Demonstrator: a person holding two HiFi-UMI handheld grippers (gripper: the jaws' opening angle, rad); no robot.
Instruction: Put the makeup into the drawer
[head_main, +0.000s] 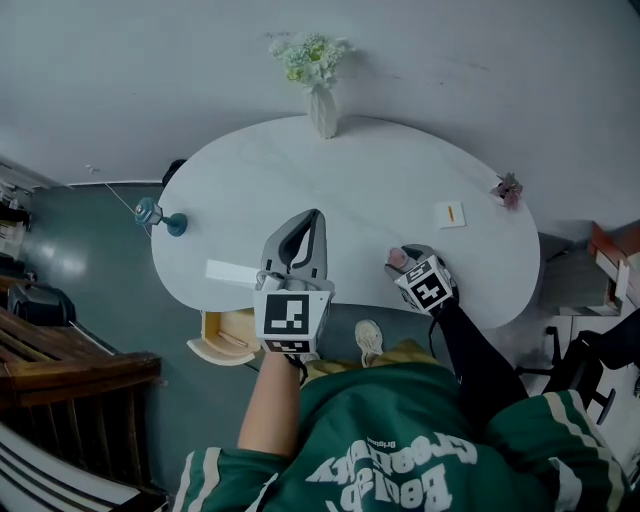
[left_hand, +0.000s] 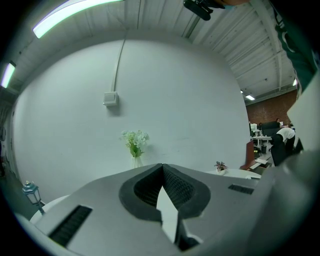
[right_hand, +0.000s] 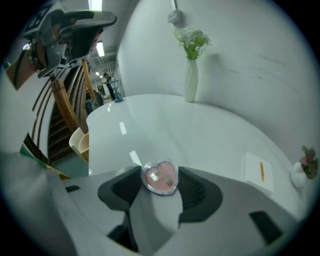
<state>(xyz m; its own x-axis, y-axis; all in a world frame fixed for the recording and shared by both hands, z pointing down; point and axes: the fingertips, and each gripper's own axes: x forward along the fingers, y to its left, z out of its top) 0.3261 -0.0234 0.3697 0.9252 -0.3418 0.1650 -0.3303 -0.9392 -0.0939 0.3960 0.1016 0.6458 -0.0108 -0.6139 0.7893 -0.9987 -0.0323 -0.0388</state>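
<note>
1. A white oval table (head_main: 400, 170) stands against a pale wall. At its far edge is a white vase of flowers (head_main: 320, 100).
2. Toward the right end of the table lie a white card with an orange stripe (head_main: 450, 214) and a small pinkish plant (head_main: 507, 190). A blue lantern (head_main: 150, 212) stands at the left edge.
3. A white strip (head_main: 232, 272) lies near the front-left edge. Below that edge a cream drawer (head_main: 228, 338) is pulled open.
4. The left gripper (head_main: 316, 220) hangs over the table between the makeup and the drawer's side. It is clenched tip to tip and holds nothing.
5. The right gripper (right_hand: 160, 175) tilts steeply down at the table's near-right edge. Its pads press both sides of the heart-shaped compact (right_hand: 159, 180).
6. The compact lies face up, with its clear lid showing pink inside. Its lobes point toward the vase and its tip points back at the gripper. Its tip-to-notch axis runs along the jaws, and it is about as wide as it is long.
</note>
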